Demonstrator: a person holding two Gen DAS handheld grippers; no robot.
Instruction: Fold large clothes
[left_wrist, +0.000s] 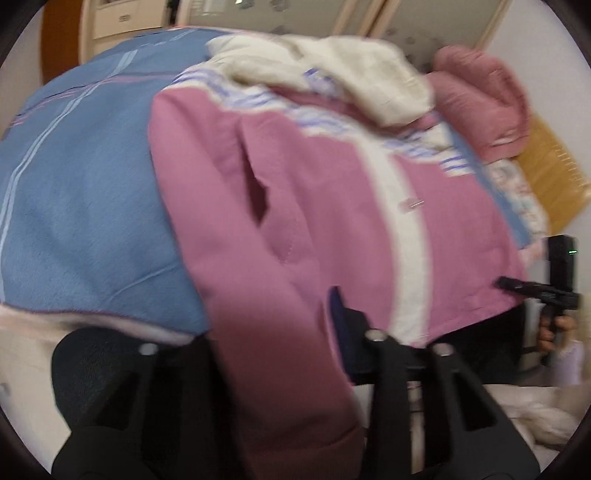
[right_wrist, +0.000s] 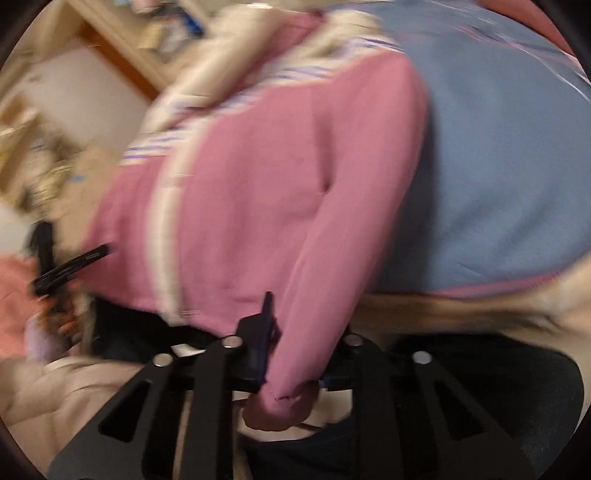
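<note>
A pink jacket (left_wrist: 314, 206) with a cream front strip and cream hood lies spread on a blue blanket (left_wrist: 81, 199). In the left wrist view one pink sleeve (left_wrist: 280, 354) runs down between the fingers of my left gripper (left_wrist: 273, 332), which is shut on it. In the right wrist view the other sleeve (right_wrist: 310, 295) passes between the fingers of my right gripper (right_wrist: 306, 332), shut on it near the cuff. The jacket body (right_wrist: 258, 177) lies on the blanket (right_wrist: 498, 166). Each gripper shows in the other's view, the right (left_wrist: 546, 291) and the left (right_wrist: 62, 273).
A second pink garment (left_wrist: 484, 99) lies at the far right of the bed. A yellow mat (left_wrist: 554, 173) is beyond it. A wooden cabinet (left_wrist: 118, 22) stands behind the bed. A shelf with clutter (right_wrist: 44, 155) stands to the left. Pale bedding (left_wrist: 528, 410) lies low on the right.
</note>
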